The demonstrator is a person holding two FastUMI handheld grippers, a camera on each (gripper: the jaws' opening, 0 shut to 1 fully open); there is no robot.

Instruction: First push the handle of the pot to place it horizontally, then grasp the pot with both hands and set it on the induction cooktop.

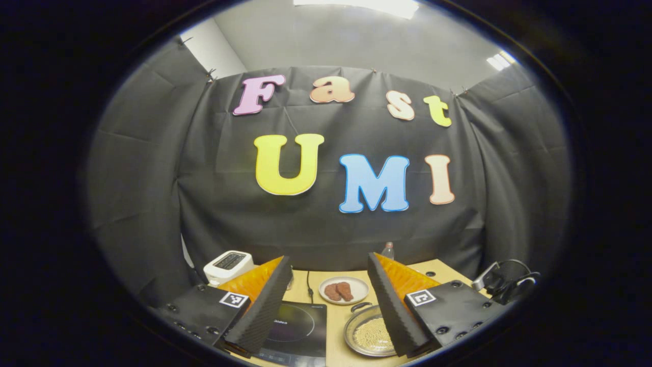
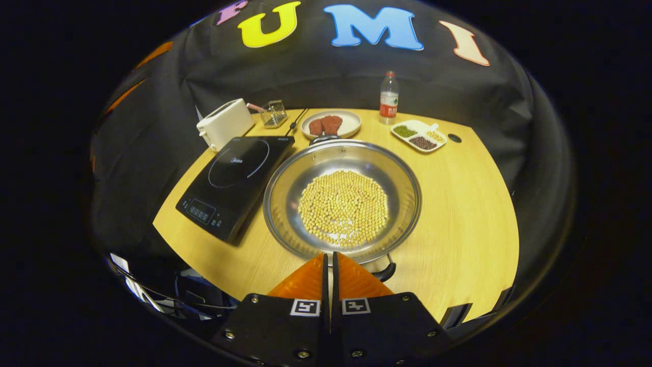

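R gripper (image 2: 329, 255) sits nearest in the right gripper view: fingers pressed together w/ only a hairline gap, nothing between them, tips just at the near rim of the pot (image 2: 342, 200). The pot's near handle (image 2: 384, 271) pokes out just right of those tips, beside them, not gripped; can't tell if they touch it.

Pot is a wide steel pan holding a round bed of beans (image 2: 344, 208), standing on the table (image 2: 468, 204) immediately right of the induction cooktop (image 2: 235, 181), rim close to the cooktop's edge, not on it. Far handle (image 2: 324, 138) shows at the back rim.

L gripper (image 1: 328, 300) is held high & back, fingers spread wide, holding nothing; btwn them in the left gripper view lie the cooktop, the plate of meat (image 1: 344, 289) and part of the pot.

Judgement: step in hand is prob. the handle push. Near handle looks off to one side, so nudge it sideways w/ the closed tips, low & slow, contact on the handle itself not the rim, so the beans don't slosh and the pot doesn't skid into the cooktop. Stop once both handles line up L-R, then bring L down for the two-handed lift.

Farther out: toaster (image 2: 224, 124), wire basket (image 2: 274, 113), water bottle (image 2: 388, 98), divided dish (image 2: 418, 135).
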